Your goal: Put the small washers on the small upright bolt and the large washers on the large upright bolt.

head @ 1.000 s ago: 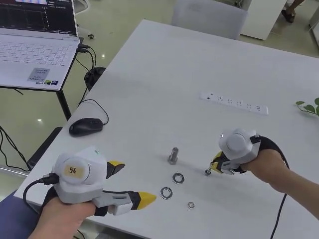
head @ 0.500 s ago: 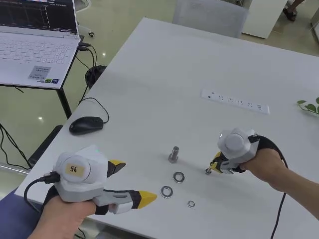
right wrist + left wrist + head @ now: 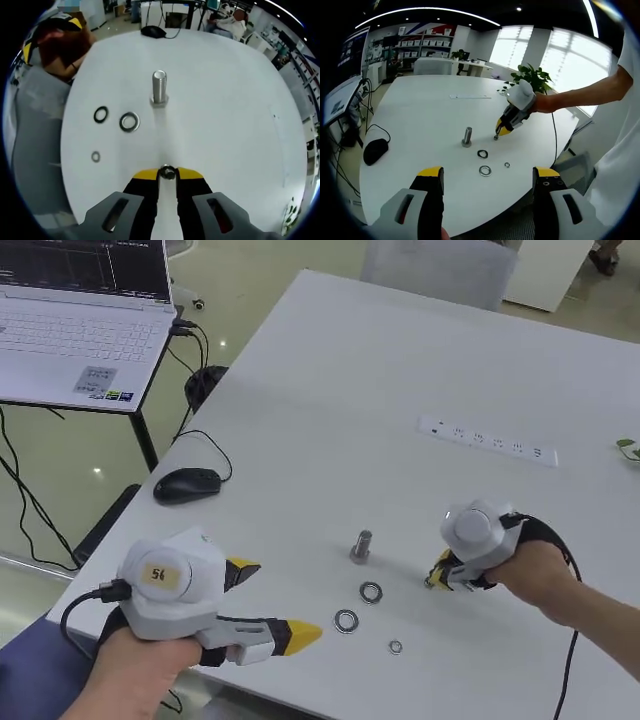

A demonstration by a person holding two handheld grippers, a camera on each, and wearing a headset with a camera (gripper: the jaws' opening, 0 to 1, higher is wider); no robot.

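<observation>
Right gripper (image 3: 167, 173): white moulded shell, black jaws with yellow tips; jaws drawn almost together on a small round metal piece (image 3: 167, 171). Whether that piece is a washer or a bolt top cannot be told.
Left gripper (image 3: 488, 173): same build, jaws spread wide with nothing between them, held off the near table edge.
Small upright bolt (image 3: 496, 137): slim grey metal stud, standing right at the right gripper's tips.
Large upright bolt (image 3: 361, 545): stout grey steel, threaded shank up, head down on the table, near the small bolt.
First large washer (image 3: 371, 592): flat steel ring, lying just in front of the large bolt.
Second large washer (image 3: 347, 621): flat steel ring, beside the first, not touching.
Small washer (image 3: 396, 647): tiny flat ring, lying loose, nearest the table edge.
Table (image 3: 400, 370): smooth matte white top.
Mouse (image 3: 188, 484): black, rounded, corded, at the table's left edge.
</observation>
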